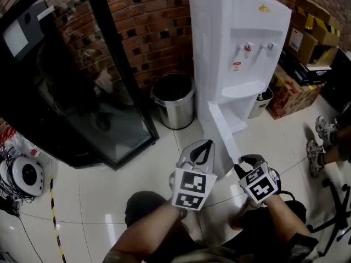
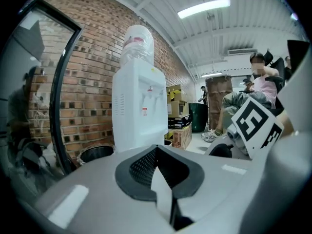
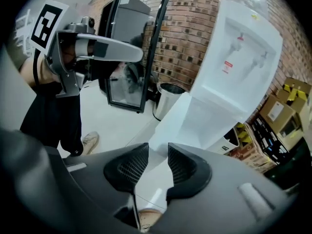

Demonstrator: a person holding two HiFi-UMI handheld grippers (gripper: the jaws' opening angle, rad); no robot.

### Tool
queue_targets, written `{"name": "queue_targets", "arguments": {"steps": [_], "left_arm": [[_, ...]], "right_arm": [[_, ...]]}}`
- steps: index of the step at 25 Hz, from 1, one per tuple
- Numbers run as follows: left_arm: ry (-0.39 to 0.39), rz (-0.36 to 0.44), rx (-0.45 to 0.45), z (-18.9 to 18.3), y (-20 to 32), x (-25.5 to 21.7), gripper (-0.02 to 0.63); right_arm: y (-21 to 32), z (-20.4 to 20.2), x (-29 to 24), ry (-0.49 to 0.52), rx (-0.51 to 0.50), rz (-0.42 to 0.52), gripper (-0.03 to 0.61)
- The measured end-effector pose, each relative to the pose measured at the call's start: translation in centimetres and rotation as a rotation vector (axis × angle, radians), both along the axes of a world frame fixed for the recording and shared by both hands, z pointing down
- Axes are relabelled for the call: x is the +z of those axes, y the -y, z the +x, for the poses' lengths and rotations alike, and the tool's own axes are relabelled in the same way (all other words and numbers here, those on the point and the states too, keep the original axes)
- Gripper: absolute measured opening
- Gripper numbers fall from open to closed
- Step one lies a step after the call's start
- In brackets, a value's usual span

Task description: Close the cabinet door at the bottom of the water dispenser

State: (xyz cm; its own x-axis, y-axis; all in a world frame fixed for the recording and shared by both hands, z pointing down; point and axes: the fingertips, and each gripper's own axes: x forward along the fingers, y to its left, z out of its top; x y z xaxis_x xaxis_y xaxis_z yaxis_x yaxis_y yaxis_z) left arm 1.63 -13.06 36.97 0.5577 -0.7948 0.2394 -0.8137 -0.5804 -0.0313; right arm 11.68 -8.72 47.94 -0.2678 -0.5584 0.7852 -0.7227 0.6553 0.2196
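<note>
Right claw (image 3: 155, 155) angled down, jaws narrowly apart, by cabinet door (image 1: 224, 130); left claw (image 2: 156, 150) closed.

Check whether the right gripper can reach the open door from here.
Probably yes: the door swings out toward the right gripper, whose open jaws sit at its free edge with nothing in between.
</note>
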Motion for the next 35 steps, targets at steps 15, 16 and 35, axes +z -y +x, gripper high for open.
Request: {"name": "queue_targets", "arguments": {"steps": [15, 16, 35], "left_arm": [[0.028, -0.025, 0.025, 2.4, 2.3, 1.7, 0.0], [0.029, -0.027, 0.026, 2.7, 2.6, 1.9, 0.0], [0.0, -0.053, 0.0, 5.3, 10.1, 5.1, 0.0]], "right_arm": [[5.8, 14.0, 0.6, 0.095, 0.274, -0.18, 0.02], [6.3, 14.5, 0.5, 0.088, 0.288, -0.174, 0.017], [19.8, 24.3, 1.0, 0.272, 0.774, 0.123, 0.0]]}}
